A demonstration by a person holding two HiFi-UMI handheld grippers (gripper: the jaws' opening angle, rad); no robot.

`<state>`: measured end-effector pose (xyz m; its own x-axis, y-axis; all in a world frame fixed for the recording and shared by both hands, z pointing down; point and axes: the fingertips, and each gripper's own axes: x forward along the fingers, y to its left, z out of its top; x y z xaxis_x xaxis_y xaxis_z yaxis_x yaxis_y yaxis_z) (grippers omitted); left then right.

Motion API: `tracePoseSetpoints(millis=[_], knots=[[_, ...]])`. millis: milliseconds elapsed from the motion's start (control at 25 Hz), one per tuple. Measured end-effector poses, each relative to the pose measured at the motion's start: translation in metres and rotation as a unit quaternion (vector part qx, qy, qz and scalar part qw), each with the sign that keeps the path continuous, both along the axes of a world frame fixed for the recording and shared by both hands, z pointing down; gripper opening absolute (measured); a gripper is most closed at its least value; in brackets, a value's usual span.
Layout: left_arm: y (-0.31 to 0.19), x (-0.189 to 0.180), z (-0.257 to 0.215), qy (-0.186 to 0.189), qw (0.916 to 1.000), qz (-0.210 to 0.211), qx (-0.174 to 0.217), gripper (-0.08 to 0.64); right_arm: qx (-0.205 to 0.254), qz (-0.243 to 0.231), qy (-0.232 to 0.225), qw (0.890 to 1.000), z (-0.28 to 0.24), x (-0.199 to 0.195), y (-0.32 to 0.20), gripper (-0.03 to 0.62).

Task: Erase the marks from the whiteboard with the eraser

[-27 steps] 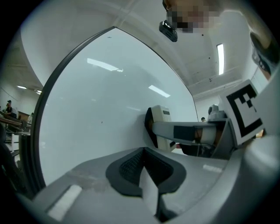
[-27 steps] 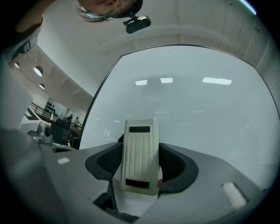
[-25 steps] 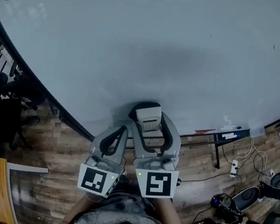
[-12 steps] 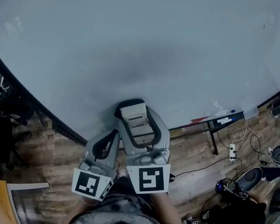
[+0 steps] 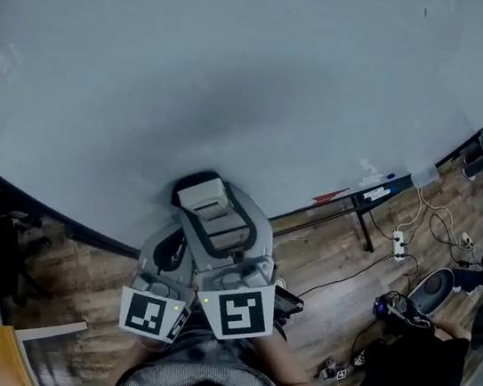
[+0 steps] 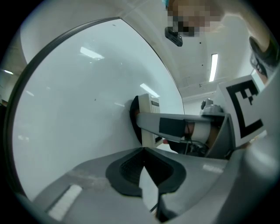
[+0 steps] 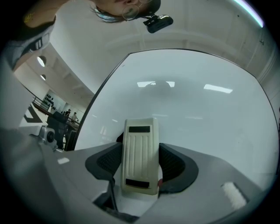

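- Lowest in the head view: two marker cubes side by side, right one overlapping the left.
- Left gripper [image 6: 143, 162]: fingers together, pads meeting at the tips, nothing between them; pointed at the board just left of and below the right gripper.
- Right gripper [image 7: 140, 165]: fingers clamped on the eraser [image 7: 140, 153], one dark ribbed pad on each long side, the cream ribbed back towards the camera, its top end past the fingertips.
- In the left gripper view, eraser [image 6: 146, 118] seen edge-on, dark face against the whiteboard [image 6: 74, 109].
- In the head view, eraser [image 5: 206, 200] at lower centre of the whiteboard [image 5: 242, 71], close above the board's dark bottom edge.
- Open board all around above: wide room up, left and right; very little below before the edge.
- Small dark speck [image 5: 424, 12] near the upper right of the board.
- Ledge [image 5: 369, 191] with markers along the bottom edge, lower right.
- Beyond the edge, wooden floor [image 5: 337, 278] with cables and a power strip [image 5: 398, 246] at right.
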<state>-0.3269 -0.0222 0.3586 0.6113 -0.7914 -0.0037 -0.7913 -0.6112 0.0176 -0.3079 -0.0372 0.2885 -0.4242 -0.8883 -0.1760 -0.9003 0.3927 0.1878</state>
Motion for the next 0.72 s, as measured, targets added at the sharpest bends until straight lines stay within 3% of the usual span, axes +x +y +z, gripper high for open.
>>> tracePoseSetpoints(millis=[320,720], knots=[[-0.01,0.058,0.003,-0.004,0.9999,-0.004,-0.012,0.003,-0.002,-0.001,0.002,1.0,-0.001,0.063,-0.013,0.265],[-0.031,0.155,0.003,-0.011,0.9998,0.012,-0.013,0.003,0.001,0.021,0.004,1.0,-0.001,0.169,-0.034,0.265]])
